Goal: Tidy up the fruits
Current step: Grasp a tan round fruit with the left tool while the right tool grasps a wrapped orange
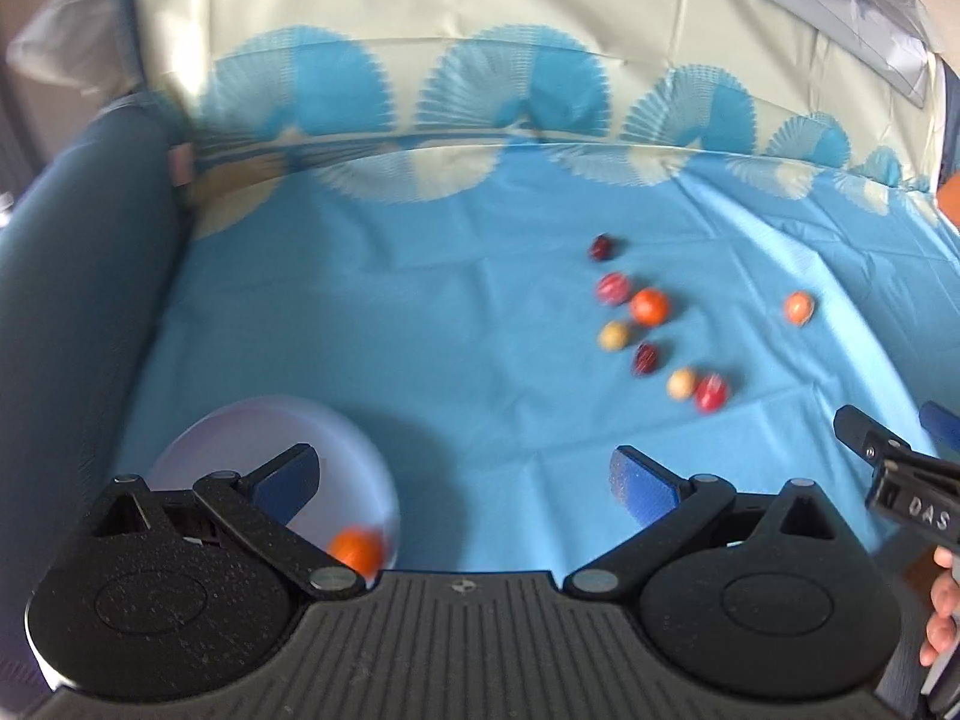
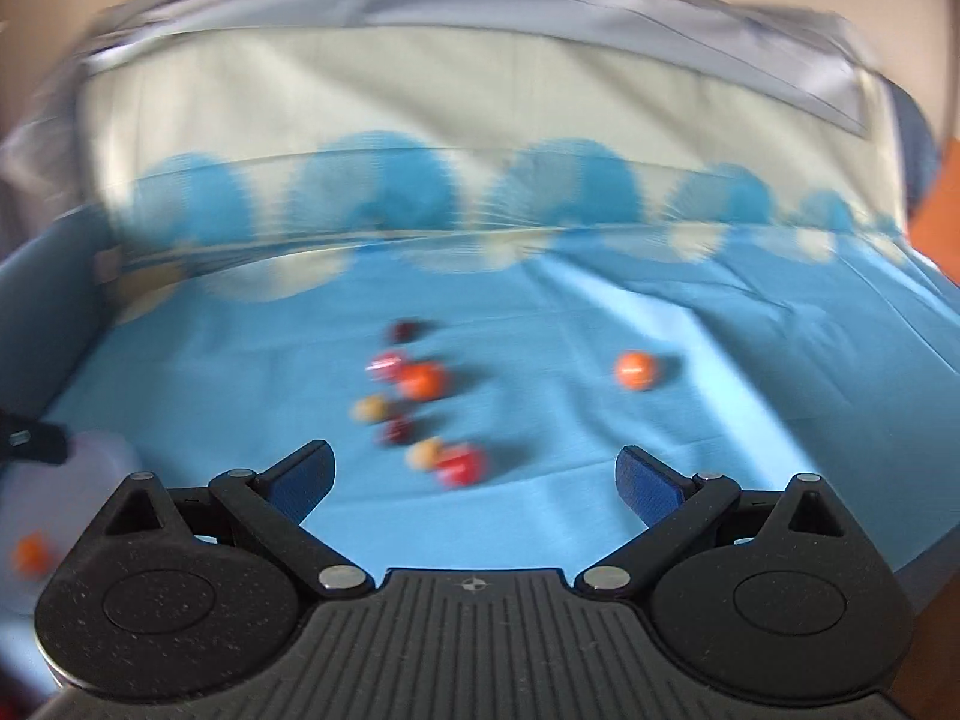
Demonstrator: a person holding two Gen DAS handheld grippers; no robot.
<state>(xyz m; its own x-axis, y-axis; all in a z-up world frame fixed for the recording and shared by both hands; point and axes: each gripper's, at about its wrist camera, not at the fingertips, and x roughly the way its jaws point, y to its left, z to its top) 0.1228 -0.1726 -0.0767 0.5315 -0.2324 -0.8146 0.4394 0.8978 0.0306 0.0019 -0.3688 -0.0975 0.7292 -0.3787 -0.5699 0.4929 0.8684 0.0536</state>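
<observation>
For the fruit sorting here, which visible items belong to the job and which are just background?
Job items:
- loose fruits
- lone orange fruit
- white plate
- orange fruit on it
- left gripper, open
- right gripper, open

Background:
- blue tablecloth
- dark blue cushion

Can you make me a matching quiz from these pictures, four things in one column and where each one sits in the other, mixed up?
Things:
1. plate
2. orange in plate
3. lone orange
4. dark red fruit

Places:
A. apart from the cluster, off to its right
B. farthest end of the fruit cluster
C. on the blue cloth, under the left gripper's left finger
D. by the plate's near rim

Pairs: 1-C, 2-D, 3-A, 4-B
</observation>
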